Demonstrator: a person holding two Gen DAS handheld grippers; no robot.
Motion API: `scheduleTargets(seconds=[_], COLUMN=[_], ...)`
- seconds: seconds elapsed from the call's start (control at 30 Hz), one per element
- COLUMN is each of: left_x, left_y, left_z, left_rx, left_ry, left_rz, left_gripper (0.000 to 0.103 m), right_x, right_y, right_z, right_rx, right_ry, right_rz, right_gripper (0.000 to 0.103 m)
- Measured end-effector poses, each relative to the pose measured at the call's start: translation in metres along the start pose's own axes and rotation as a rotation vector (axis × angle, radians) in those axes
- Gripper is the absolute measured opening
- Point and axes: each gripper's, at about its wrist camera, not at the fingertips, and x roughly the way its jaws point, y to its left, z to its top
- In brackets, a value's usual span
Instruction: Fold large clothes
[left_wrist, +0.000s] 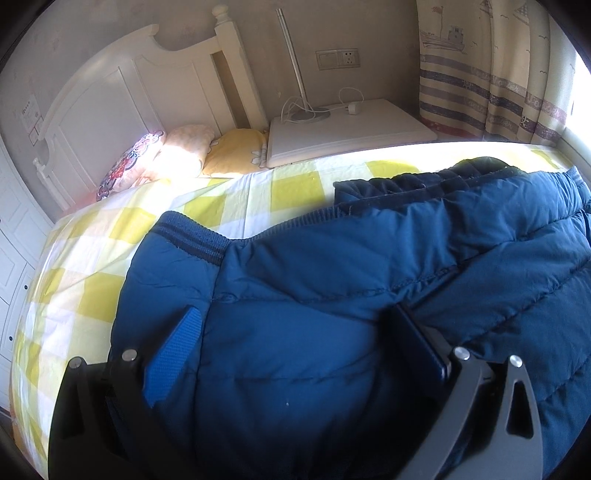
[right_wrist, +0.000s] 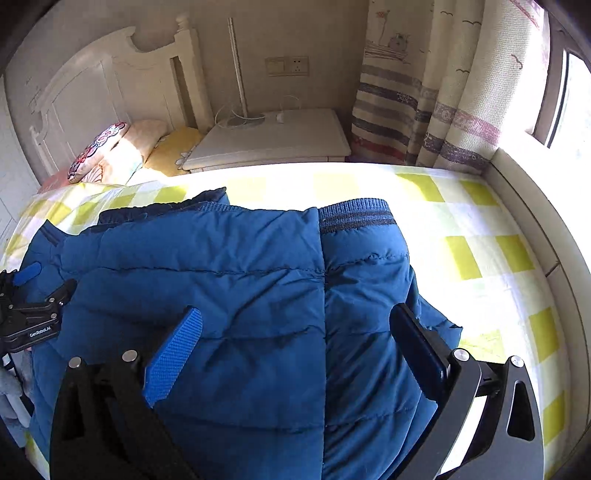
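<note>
The left gripper (left_wrist: 299, 328) stands spread over the jacket (left_wrist: 332, 295), its 2 pads clear of the fabric. The jacket lies folded on the bed (right_wrist: 480, 229). The right gripper (right_wrist: 295, 328) likewise stands spread, gripping nothing.

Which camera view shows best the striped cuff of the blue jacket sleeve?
The right wrist view: the striped cuff lies whole and sunlit on the checked sheet. The left wrist view shows another striped cuff, shaded and near the jacket's edge.
</note>
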Motion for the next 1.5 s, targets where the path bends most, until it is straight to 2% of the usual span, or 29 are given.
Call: scheduleTargets(seconds=[0.1,0.2,0.23,0.33,0.43,0.53,0.63,0.67,0.77,0.8,0.97,1.07,1.13,1.23,1.3,1.37,1.4,1.5], left_x=[0.0,-0.001,-0.002,-0.001,0.001,-0.009,-0.041,-0.05,-0.044,-0.041,-0.032,-0.055,-0.076,-0.095,-0.093,-0.087,-0.083,-0.083], left_y=[0.0,-0.001,-0.001,-0.002,0.0,0.009,0.006,-0.003,-0.042,-0.047,-0.032,-0.025,-0.024,-0.036,-0.046,-0.045,-0.044,-0.041], left_z=[0.0,0.0,0.0,0.0,0.002,0.006,0.004,0.001,-0.014,-0.018,-0.016,-0.026,-0.039,-0.063,-0.079,-0.085,-0.085,-0.083], left_rx=[-0.003,-0.003,-0.003,-0.001,0.001,-0.058,-0.159,-0.147,-0.022,-0.021,-0.096,-0.086,-0.051,0.03,0.07,0.052,0.037,0.035], left_ry=[0.001,-0.003,-0.007,-0.008,0.006,0.022,-0.01,-0.026,-0.025,-0.032,0.008,-0.019,-0.055,-0.082,-0.087,-0.096,-0.093,-0.064], left_rz=[-0.001,0.005,0.008,0.015,0.008,-0.009,-0.172,-0.176,-0.019,-0.004,-0.073,-0.07,-0.068,-0.066,-0.034,-0.039,-0.049,-0.057], left_gripper=[0.101,0.101,0.101,0.101,0.101,0.099,0.099,0.099,0.101,0.101,0.101,0.1,0.1,0.1,0.101,0.101,0.101,0.101], right_x=[-0.017,-0.004,0.008,0.017,0.017,0.018,0.018,0.018,0.018,0.017,0.016,0.004,-0.019,-0.053,-0.05,-0.042,-0.038,-0.038], right_y=[0.035,0.066,0.068,0.057,0.056,0.056,0.056,0.055,0.053,0.052,0.056,0.057,0.06,0.072,0.081,0.08,0.077,0.076], right_z=[-0.002,-0.012,-0.018,-0.021,-0.023,-0.024,-0.025,-0.025,-0.025,-0.025,-0.026,-0.028,-0.036,-0.061,-0.083,-0.099,-0.101,-0.094], right_rx=[-0.101,-0.241,-0.244,-0.182,-0.174,-0.175,-0.174,-0.173,-0.165,-0.159,-0.173,-0.191,-0.202,-0.241,-0.283,-0.282,-0.268,-0.259], right_ry=[-0.015,0.021,0.049,0.043,0.039,0.035,0.028,0.027,0.025,0.021,0.015,0.012,-0.035,-0.101,-0.071,-0.106,-0.111,-0.053], right_rz=[0.086,0.059,0.059,0.112,0.122,0.115,0.113,0.115,0.124,0.13,0.096,0.044,-0.008,0.009,0.002,-0.019,-0.005,-0.003], right_gripper=[0.098,0.098,0.098,0.098,0.098,0.098,0.098,0.098,0.098,0.098,0.098,0.098,0.098,0.098,0.098,0.098,0.098,0.098])
